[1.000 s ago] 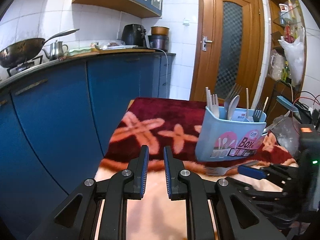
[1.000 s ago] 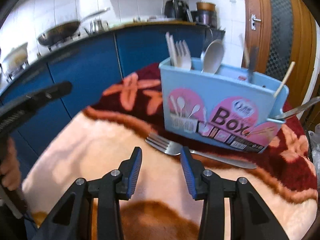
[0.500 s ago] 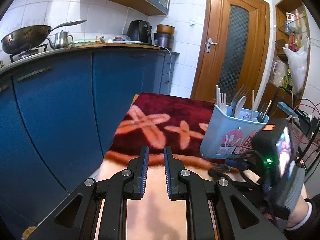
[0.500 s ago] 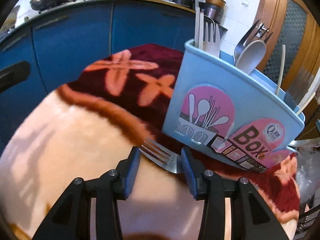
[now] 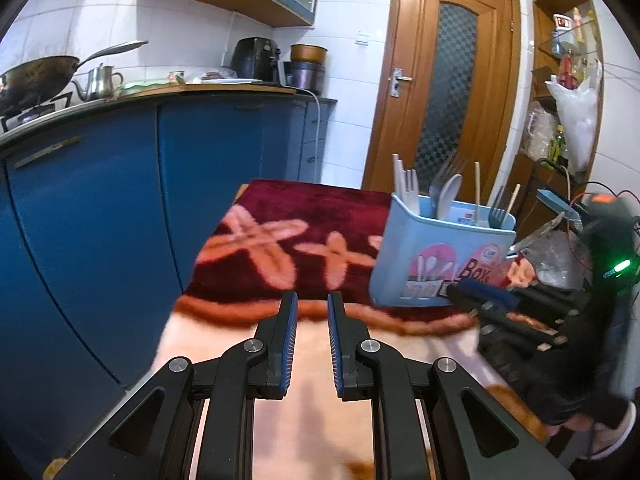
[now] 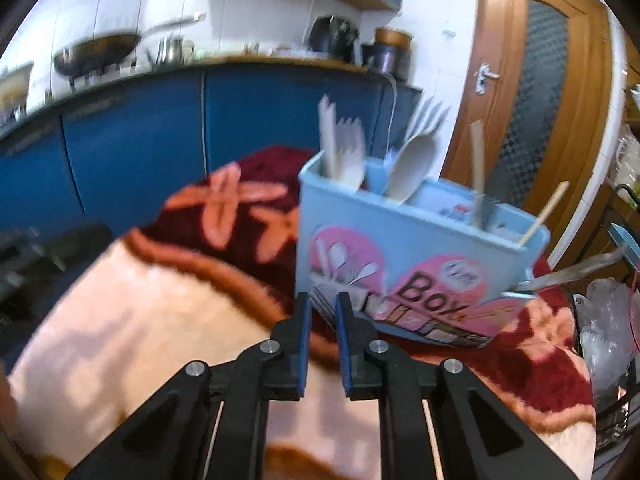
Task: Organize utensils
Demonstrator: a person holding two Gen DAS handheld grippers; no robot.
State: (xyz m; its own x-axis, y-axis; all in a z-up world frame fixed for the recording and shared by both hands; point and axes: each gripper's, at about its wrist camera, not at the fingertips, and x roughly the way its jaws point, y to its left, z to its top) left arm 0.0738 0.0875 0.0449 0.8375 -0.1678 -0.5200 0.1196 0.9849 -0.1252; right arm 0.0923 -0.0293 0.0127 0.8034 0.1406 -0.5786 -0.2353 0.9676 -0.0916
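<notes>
A light blue utensil box (image 6: pixel 400 240) marked "Box" stands on the patterned table cloth (image 6: pixel 160 320), with several forks, spoons and sticks upright in it. My right gripper (image 6: pixel 322 298) is just in front of the box, its jaws closing on the tines of a metal fork (image 6: pixel 324 306), which sit between the pads. In the left wrist view the box (image 5: pixel 420 256) is at the right, with the right gripper (image 5: pixel 480 296) low against its front. My left gripper (image 5: pixel 310 300) hovers over the cloth, narrowly open, nothing between its fingers.
Blue kitchen cabinets (image 5: pixel 100 200) run along the left beyond the table edge. A metal utensil (image 6: pixel 572 272) sticks out from the box's right side, beside crumpled clear plastic (image 6: pixel 604 320). A wooden door (image 5: pixel 452 80) and shelves stand behind.
My right gripper moved in to the fork at the foot of the box, its fingers drew together around the tines, and it lifted slightly. The left gripper stayed nearly still.
</notes>
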